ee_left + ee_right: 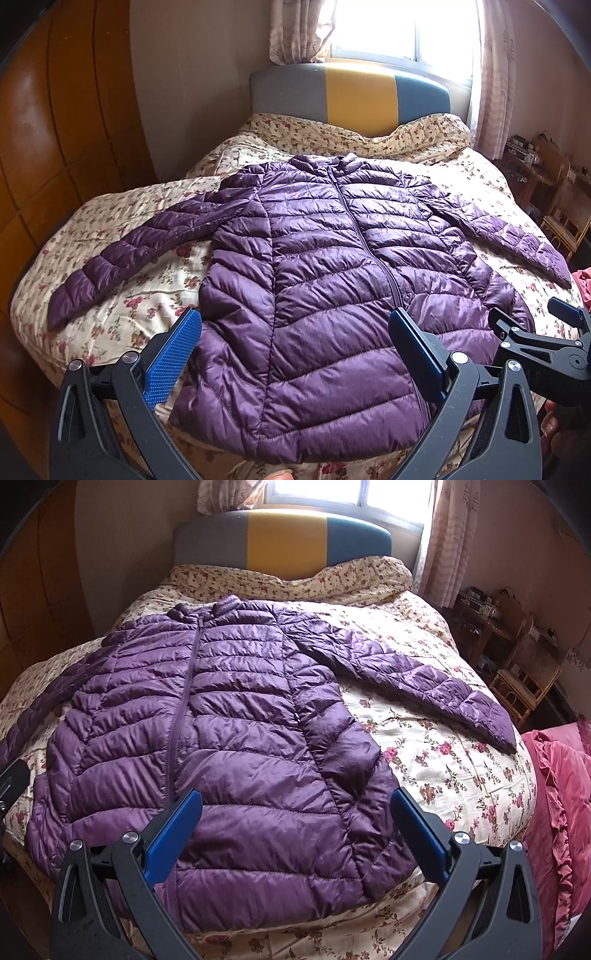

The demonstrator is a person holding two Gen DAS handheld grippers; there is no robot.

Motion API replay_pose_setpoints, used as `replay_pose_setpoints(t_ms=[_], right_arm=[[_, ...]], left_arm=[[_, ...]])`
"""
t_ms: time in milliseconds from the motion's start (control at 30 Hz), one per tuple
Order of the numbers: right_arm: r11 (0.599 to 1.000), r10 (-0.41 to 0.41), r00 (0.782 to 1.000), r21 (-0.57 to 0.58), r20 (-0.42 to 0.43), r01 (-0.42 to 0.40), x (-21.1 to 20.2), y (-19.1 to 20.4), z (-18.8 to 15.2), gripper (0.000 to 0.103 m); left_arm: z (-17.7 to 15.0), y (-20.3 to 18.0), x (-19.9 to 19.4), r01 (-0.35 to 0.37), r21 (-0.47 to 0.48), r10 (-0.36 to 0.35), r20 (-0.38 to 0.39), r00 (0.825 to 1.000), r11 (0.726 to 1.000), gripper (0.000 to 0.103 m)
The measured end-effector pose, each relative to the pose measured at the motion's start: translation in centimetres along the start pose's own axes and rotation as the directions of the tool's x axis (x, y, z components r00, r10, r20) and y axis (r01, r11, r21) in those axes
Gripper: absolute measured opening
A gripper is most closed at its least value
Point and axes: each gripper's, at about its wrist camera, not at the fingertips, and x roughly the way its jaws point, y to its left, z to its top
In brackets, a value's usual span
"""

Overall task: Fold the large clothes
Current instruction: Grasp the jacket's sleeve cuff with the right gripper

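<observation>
A purple quilted puffer jacket (325,266) lies flat, zipped and front up on the floral bedspread (122,306), collar toward the headboard, both sleeves spread out to the sides. My left gripper (295,332) is open and empty, hovering above the jacket's hem. The right gripper's black frame (546,343) shows at the right edge of that view. In the right wrist view the jacket (229,731) fills the left and middle, and my right gripper (295,812) is open and empty above the hem's right part. The right sleeve (424,679) stretches toward the bed's right edge.
A grey, yellow and blue headboard (351,94) stands under a bright window. A wooden wardrobe (55,147) is on the left. A wooden table and rattan chair (524,668) stand at the right. A pink ruffled cloth (561,794) lies beside the bed's right edge.
</observation>
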Motion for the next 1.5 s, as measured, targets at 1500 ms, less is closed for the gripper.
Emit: replay_pose_setpoints(t_ms=[1500], right_arm=[[0.654,-0.259,0.904,0.628,-0.339,0.423,18.2,-39.1,6.0,0.07]], left_arm=[[12.1,1.2,27.2,0.064,-0.069,-0.075,-0.171,0.982,0.996,0.1]])
